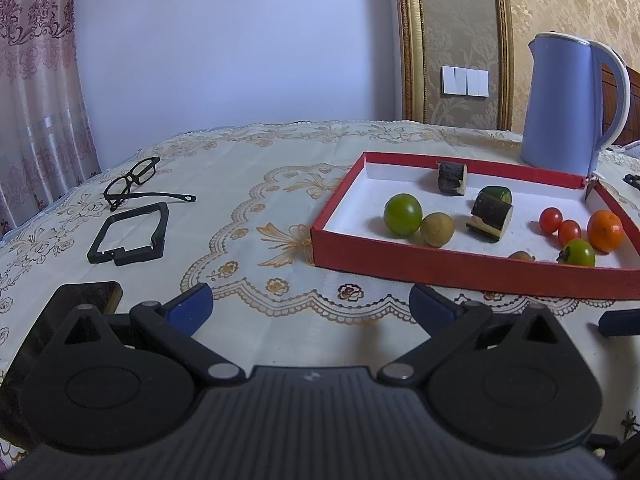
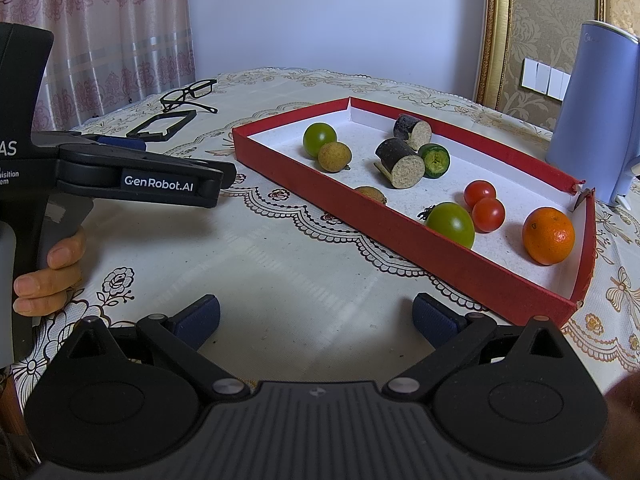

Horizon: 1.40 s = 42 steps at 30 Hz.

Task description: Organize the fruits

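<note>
A shallow red tray (image 1: 460,270) (image 2: 420,240) with a white floor lies on the tablecloth. In it are a green tomato (image 1: 403,214) (image 2: 319,139), a tan round fruit (image 1: 437,229) (image 2: 334,156), two dark eggplant chunks (image 1: 491,217) (image 2: 400,162), a cucumber piece (image 2: 434,160), two cherry tomatoes (image 1: 560,226) (image 2: 484,205), another green tomato (image 1: 579,253) (image 2: 451,223) and an orange (image 1: 605,230) (image 2: 548,235). My left gripper (image 1: 310,306) is open over bare cloth, left of the tray's near edge. My right gripper (image 2: 316,314) is open just in front of the tray, holding nothing.
A blue kettle (image 1: 568,104) (image 2: 592,112) stands behind the tray's far right corner. Black glasses (image 1: 134,178) (image 2: 188,94) and a black plastic frame (image 1: 128,236) (image 2: 162,126) lie at the left. A hand (image 2: 48,272) holds the left gripper's handle.
</note>
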Each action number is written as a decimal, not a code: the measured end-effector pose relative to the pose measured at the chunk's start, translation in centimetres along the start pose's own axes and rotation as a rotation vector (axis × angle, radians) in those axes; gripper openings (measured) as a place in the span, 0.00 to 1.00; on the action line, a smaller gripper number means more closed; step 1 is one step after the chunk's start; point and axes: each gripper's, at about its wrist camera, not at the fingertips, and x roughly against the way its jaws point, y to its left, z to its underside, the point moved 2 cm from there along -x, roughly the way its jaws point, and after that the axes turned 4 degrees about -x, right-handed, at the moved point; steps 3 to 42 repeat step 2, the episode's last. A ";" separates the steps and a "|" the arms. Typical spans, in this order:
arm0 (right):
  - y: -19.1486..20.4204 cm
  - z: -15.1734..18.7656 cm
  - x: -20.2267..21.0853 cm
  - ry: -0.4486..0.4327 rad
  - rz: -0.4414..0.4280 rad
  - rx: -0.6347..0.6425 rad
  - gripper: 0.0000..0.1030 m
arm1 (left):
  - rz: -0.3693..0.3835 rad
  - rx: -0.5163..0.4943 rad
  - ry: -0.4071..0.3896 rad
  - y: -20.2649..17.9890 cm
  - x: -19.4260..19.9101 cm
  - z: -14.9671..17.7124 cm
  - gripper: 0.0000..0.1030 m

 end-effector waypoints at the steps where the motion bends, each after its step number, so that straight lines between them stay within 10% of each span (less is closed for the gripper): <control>1: 0.0 0.0 0.0 0.000 0.000 0.000 1.00 | 0.001 -0.002 0.001 0.0 0.0 0.0 1.00; 42: 0.0 0.0 0.0 0.000 0.000 0.000 1.00 | 0.003 -0.004 0.002 -0.1 -0.1 0.0 1.00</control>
